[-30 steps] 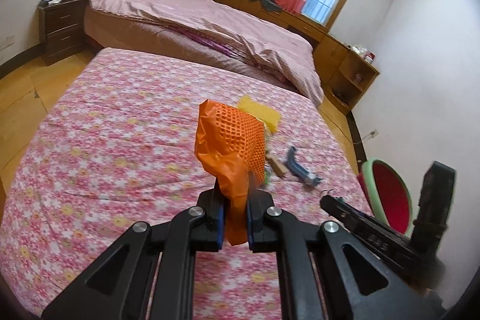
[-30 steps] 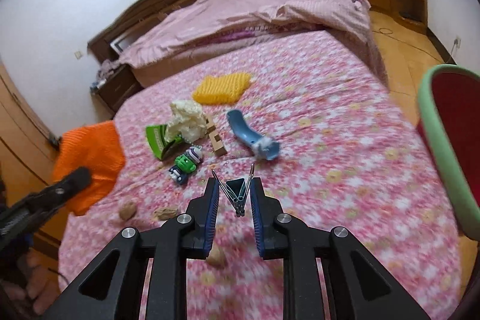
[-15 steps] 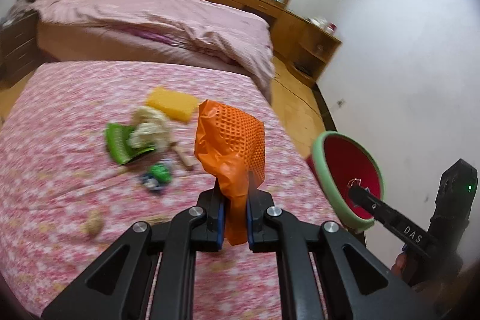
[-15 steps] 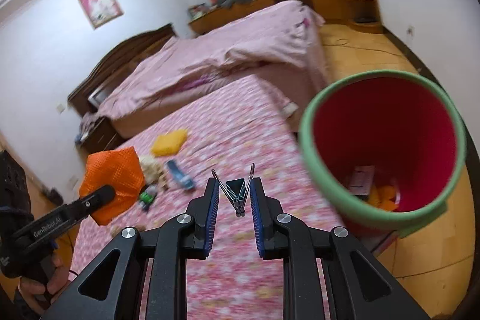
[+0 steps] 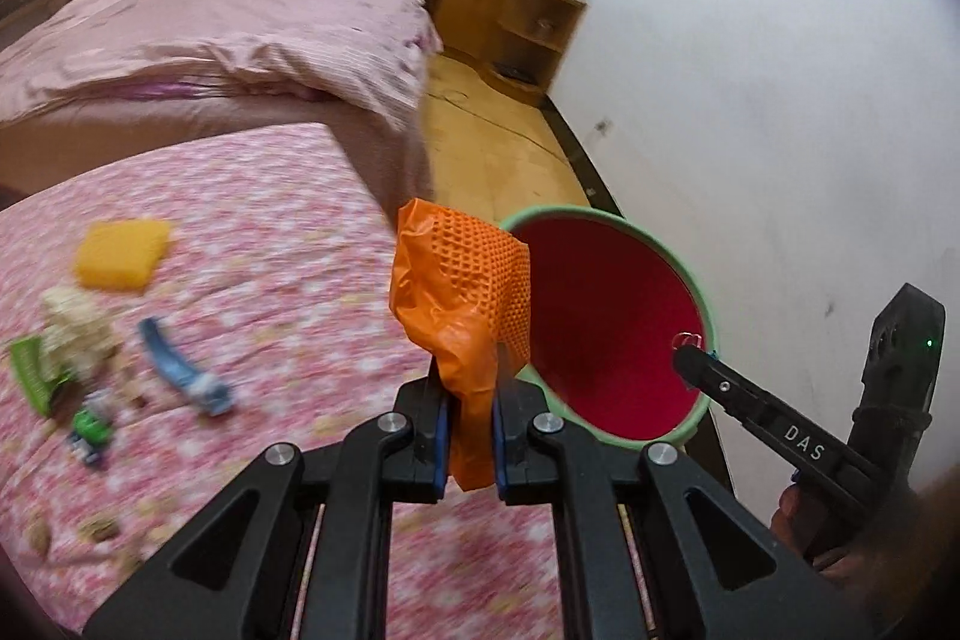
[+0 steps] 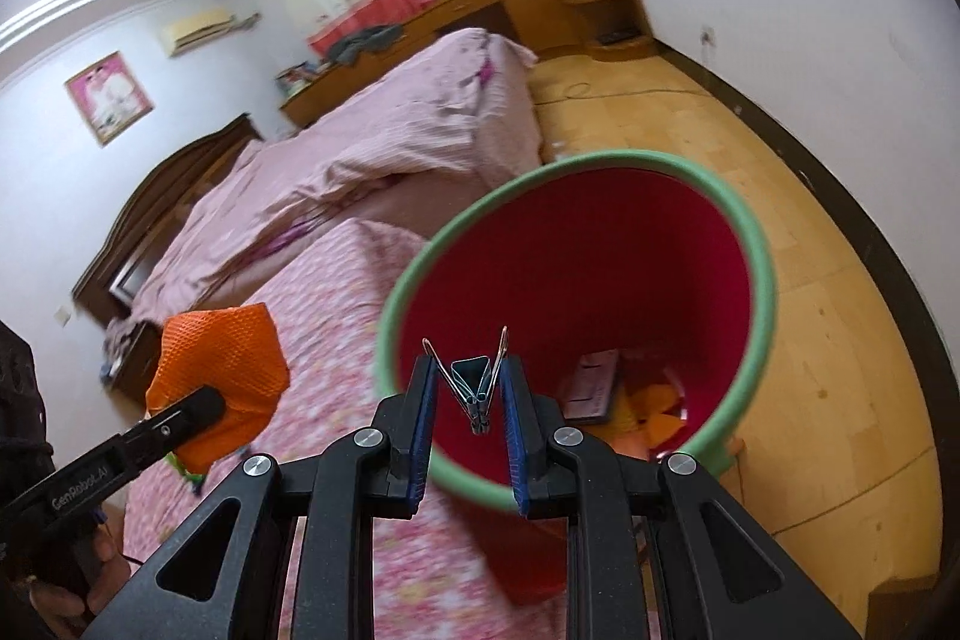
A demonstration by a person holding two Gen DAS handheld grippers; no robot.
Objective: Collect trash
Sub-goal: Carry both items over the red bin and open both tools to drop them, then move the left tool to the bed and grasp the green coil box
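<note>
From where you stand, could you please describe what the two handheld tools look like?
Both are matte black, with triangular cut-out linkages, silver pivot bolts and blue pads. The left tool bears white "GenRobot.AI" lettering on its side; the right tool bears "DAS", with a small green light on its housing.

Crumpled orange wrapper [image 5: 462,304], binder clip [image 6: 477,382], red bin [image 6: 750,244]

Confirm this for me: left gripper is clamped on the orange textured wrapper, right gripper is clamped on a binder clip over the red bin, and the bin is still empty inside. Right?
Not quite. The red bin is not empty: the right wrist view shows a flat packet and orange scraps at its bottom. The rest holds: the left gripper is clamped on the orange textured wrapper, and the right gripper on the binder clip over the bin.
</note>
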